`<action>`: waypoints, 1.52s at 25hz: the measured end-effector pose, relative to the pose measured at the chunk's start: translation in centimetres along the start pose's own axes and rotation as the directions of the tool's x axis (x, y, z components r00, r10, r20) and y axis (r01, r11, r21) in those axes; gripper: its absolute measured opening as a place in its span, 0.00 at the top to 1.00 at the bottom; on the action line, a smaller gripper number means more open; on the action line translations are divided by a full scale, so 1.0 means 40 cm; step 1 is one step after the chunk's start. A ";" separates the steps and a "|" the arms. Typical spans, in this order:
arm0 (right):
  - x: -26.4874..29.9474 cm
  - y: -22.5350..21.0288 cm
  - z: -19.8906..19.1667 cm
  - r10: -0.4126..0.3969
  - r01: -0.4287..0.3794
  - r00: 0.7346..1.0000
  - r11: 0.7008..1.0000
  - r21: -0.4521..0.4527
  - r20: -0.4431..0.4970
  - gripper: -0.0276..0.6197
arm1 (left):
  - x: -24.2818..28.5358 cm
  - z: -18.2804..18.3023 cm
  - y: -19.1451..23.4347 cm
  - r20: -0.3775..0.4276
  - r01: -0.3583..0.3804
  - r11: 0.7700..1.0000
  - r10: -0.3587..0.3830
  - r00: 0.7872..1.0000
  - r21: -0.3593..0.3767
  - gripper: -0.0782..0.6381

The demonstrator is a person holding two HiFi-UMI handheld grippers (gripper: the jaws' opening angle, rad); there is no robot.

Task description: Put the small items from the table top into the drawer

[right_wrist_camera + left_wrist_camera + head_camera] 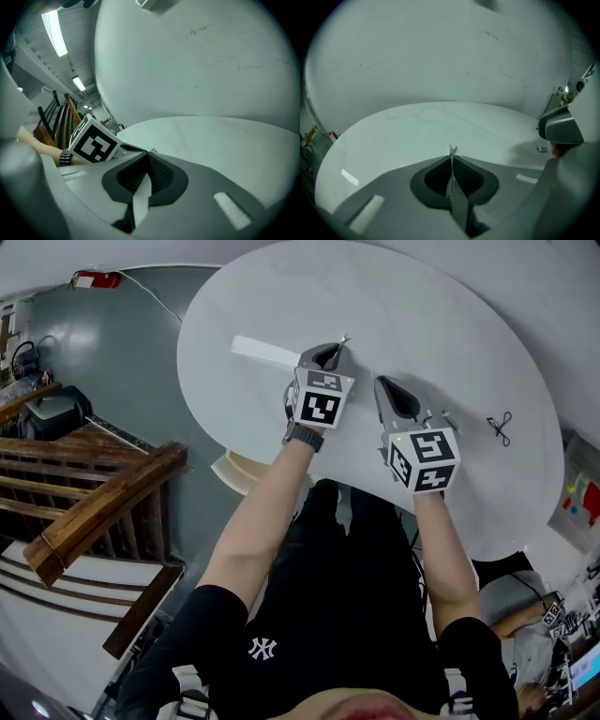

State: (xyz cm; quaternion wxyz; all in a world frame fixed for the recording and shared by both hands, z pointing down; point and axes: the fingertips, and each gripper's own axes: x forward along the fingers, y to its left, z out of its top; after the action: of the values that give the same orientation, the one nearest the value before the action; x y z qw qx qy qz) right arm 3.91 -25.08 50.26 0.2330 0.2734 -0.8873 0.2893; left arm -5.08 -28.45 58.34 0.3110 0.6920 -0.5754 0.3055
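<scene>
Left gripper [336, 345] is out over the round white table top [422, 315], jaws pressed together on a thin silver metal clip [452, 150]. The clip's long axis runs straight along the jaws, and just its tip pokes out the far end.

Right gripper [382, 382] sits just beside it on the right, jaws closed flat on each other with nothing between them.

Now the key relation. What looks like the pale wooden drawer [236, 471] juts out from under the table's near-left edge, on the near side of the left gripper and a little left of it. So the clip has to come back toward the person and drop below the rim. The left hand is the nearer one, and the surface between it and that edge is bare.

There is more to collect. A small black wire piece [500, 426] lies well out on the right, closer to the right gripper. A small silvery metal bit [541, 149] rests near that same gripper's nose. A flat white strip [265, 351] lies just left of the left gripper, close to the left rim.

The likely snag is catching the table rim on the way down.
</scene>
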 end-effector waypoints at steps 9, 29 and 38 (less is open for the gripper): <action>-0.013 0.028 -0.009 -0.004 0.004 1.000 1.000 -0.007 0.013 0.91 | -0.049 -0.002 -0.005 0.046 0.006 1.000 -0.005 0.999 -0.026 0.87; -0.056 0.231 -0.090 0.005 -0.002 0.999 0.997 -0.075 0.041 0.91 | -0.332 -0.123 -0.034 0.190 0.003 0.993 0.020 0.982 -0.119 0.87; -0.051 0.395 -0.170 0.045 -0.041 0.999 0.990 -0.131 0.025 0.91 | -0.469 -0.270 0.018 0.208 -0.036 0.983 0.073 0.975 -0.178 0.87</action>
State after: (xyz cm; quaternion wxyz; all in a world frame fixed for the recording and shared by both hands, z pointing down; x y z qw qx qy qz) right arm -2.64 -9.23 47.94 0.2315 0.2424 -0.9132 0.2316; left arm -9.33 -8.72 50.46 0.2976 0.6752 -0.6486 0.1868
